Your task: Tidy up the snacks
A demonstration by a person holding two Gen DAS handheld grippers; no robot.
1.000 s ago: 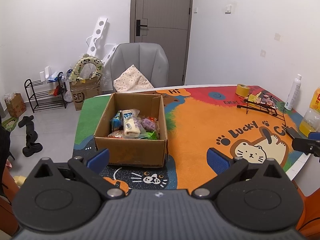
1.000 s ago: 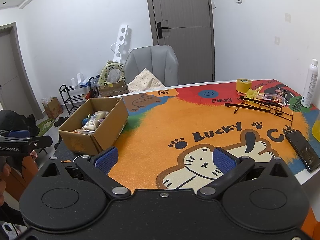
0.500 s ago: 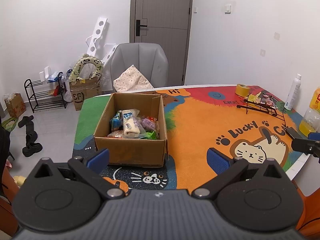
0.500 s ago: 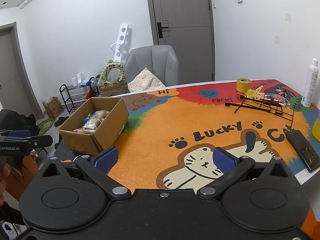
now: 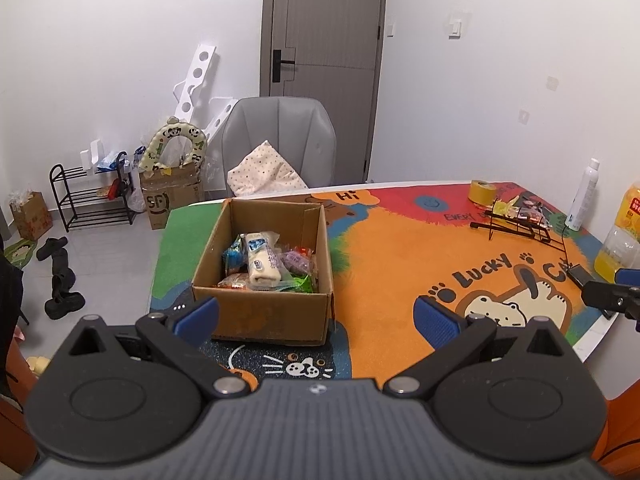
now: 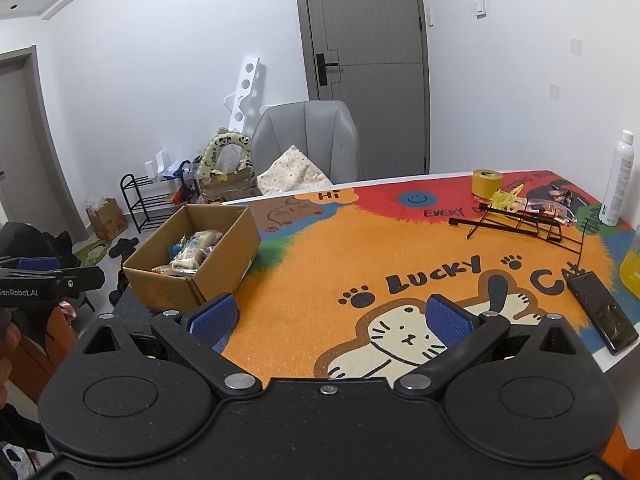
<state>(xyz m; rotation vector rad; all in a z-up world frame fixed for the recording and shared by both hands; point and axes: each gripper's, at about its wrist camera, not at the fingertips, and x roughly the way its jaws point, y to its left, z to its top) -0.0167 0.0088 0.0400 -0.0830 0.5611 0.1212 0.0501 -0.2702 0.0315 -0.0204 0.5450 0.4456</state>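
Observation:
A brown cardboard box point(image 5: 264, 312) stands on the left part of the table and holds several wrapped snacks point(image 5: 262, 262). The same box point(image 6: 176, 286) appears at the left in the right wrist view. More snack packets point(image 6: 532, 208) lie on a black wire rack point(image 6: 520, 224) at the far right. My left gripper point(image 5: 316, 318) hovers open just in front of the box, nothing between its blue pads. My right gripper point(image 6: 330, 318) is open above the orange cat mat, empty.
A colourful cat mat point(image 5: 400, 248) covers the table. A tape roll point(image 6: 487, 182), white spray bottle point(image 6: 618, 180), yellow drink bottle point(image 5: 618, 240) and black phone point(image 6: 602, 312) sit at the right. A grey chair point(image 5: 280, 144) stands behind the table. A shoe rack point(image 5: 92, 196) is on the floor.

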